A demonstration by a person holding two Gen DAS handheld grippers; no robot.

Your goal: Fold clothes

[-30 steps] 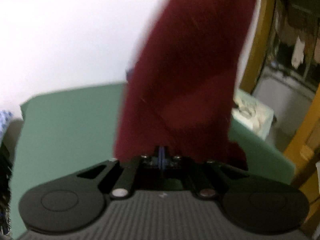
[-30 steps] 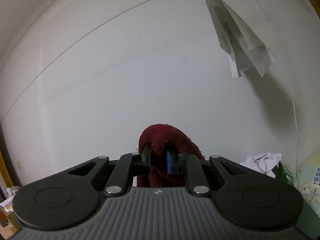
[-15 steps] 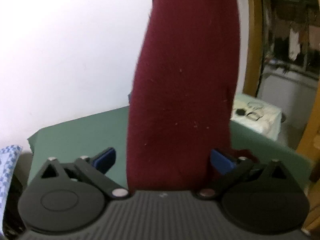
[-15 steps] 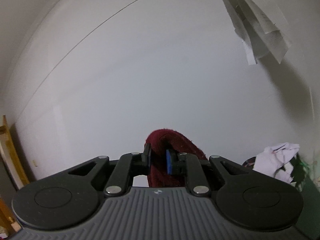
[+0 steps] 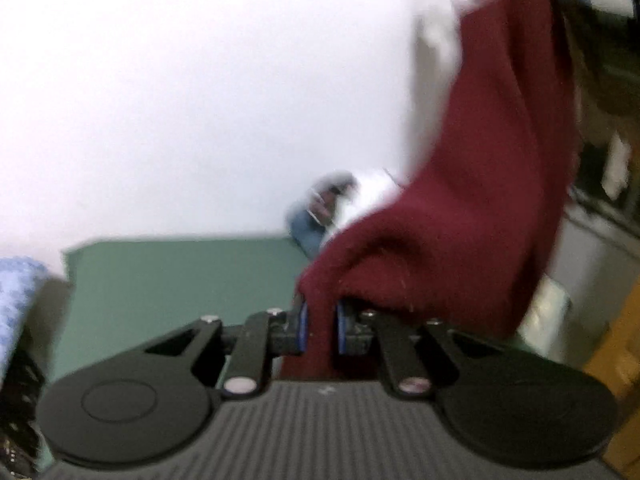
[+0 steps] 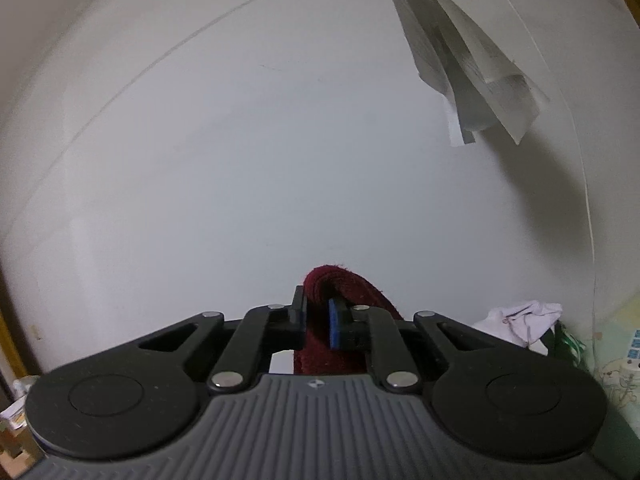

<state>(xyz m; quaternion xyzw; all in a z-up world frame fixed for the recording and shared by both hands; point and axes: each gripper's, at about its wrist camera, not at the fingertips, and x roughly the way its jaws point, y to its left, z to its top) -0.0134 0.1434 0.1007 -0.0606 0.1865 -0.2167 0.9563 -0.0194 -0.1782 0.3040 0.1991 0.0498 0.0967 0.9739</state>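
**Maroon garment held up between both grippers**

Maroon garment (image 5: 492, 200) hangs in the air above the green surface (image 5: 180, 276), not lying on it. The left hand-held gripper (image 5: 319, 326) pinches a lower fold; the right hand-held gripper (image 6: 316, 322) is clamped on an upper edge, aimed at a white wall (image 6: 260, 140). Judged step: holding the cloth by two points. Next, the cloth likely needs spreading and lowering flat onto the surface.

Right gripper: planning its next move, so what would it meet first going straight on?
Apart from the red cloth it is shut on, the right gripper faces only the white wall; how far is unclear.
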